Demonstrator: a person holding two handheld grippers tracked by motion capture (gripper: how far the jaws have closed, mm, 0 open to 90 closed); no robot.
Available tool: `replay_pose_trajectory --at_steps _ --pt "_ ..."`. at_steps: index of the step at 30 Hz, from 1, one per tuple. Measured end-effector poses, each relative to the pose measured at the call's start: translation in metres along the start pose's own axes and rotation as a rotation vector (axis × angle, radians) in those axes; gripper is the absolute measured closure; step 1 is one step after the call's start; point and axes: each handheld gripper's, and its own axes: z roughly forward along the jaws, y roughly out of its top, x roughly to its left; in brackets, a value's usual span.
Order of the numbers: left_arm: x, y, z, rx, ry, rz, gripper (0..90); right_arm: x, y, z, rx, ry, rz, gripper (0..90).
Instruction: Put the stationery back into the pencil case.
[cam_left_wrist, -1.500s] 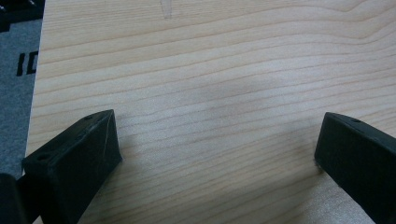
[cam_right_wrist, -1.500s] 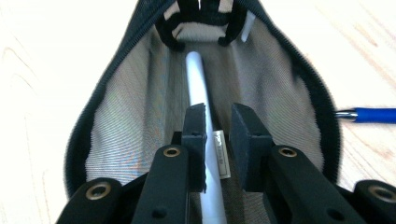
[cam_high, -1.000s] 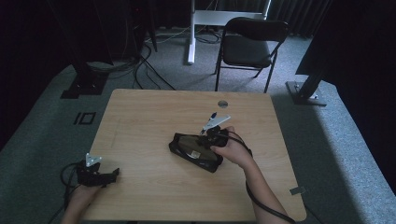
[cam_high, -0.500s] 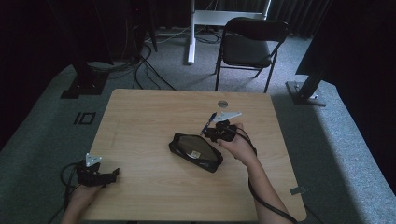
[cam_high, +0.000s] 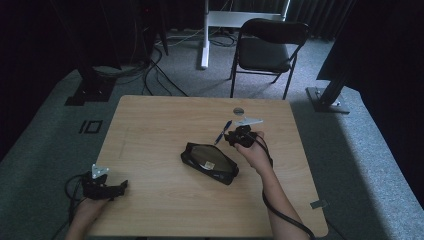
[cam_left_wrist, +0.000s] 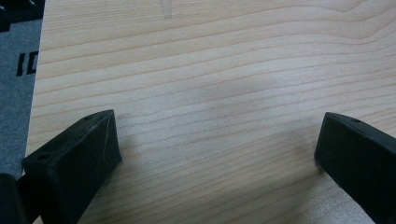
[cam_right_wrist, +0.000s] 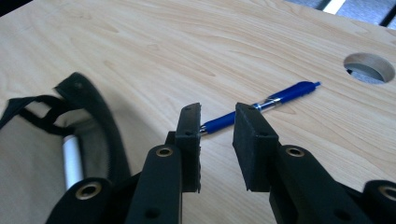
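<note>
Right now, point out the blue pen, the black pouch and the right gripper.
blue pen (cam_right_wrist: 285, 95): right gripper view, on its blue barrel.
black pouch (cam_high: 209, 162): high view, on its mesh top.
right gripper (cam_right_wrist: 217, 128): right gripper view, midway between its fingertips.

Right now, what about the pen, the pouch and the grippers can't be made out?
- Pen: right gripper view, its near end is hidden behind the right gripper.
- Pouch: right gripper view, cut off by the left edge; contents unclear beyond a silver tube.
- Left gripper: high view, too small and dark to read its jaws.
</note>
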Motion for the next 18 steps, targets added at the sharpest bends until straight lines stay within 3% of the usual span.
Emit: replay_pose_trajectory --at_steps 9,18 --pt "0.000 0.000 0.000 0.000 0.000 0.000 0.1 -0.011 -0.005 0.016 -0.006 -0.047 0.089 69.1" --pt "0.000 0.000 0.000 0.000 0.000 0.000 0.1 -0.017 -0.007 0.029 0.012 -0.069 0.121 67.9"
